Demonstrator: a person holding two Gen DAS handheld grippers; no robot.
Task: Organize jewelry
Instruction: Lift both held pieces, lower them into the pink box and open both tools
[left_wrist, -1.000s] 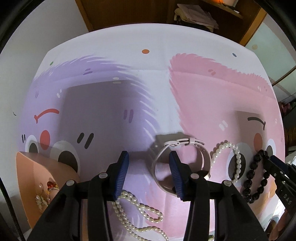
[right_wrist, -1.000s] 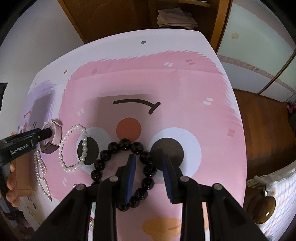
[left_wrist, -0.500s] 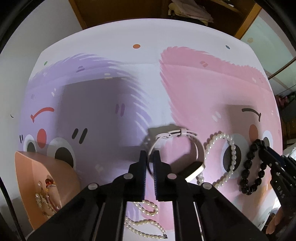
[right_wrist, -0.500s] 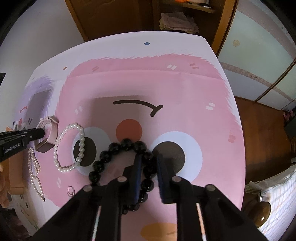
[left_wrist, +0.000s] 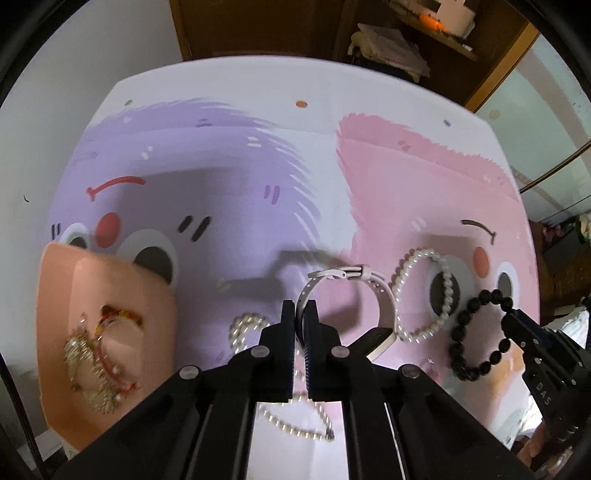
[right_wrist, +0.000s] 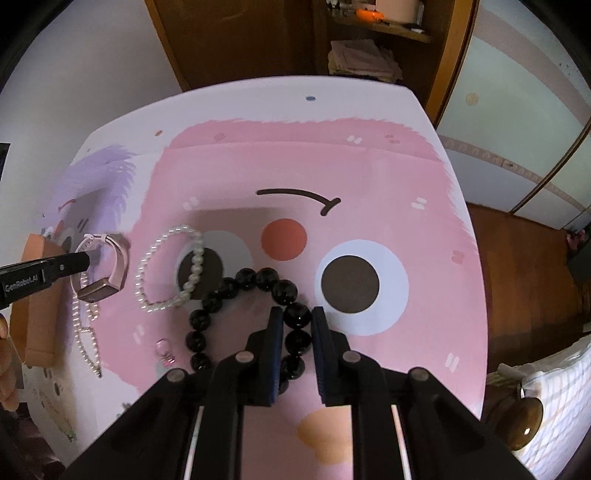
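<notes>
At centre frame, I've clamped the left gripper (left_wrist: 300, 314) on the watch (left_wrist: 369, 291) strap and the right gripper (right_wrist: 297, 317) on the black bead bracelet (right_wrist: 243, 314); both are ready to lift.

Two grippers: left gripper (left_wrist: 300, 318), right gripper (right_wrist: 297, 324). One watch (left_wrist: 382, 312). One black bead bracelet (right_wrist: 243, 314). One round pearl bracelet (right_wrist: 168, 271). One long pearl necklace (right_wrist: 86, 332). One peach tray (left_wrist: 74, 280), its tangled pieces too blurred to count. One small pink charm (right_wrist: 164, 349). One printed mat (right_wrist: 388, 177).
</notes>
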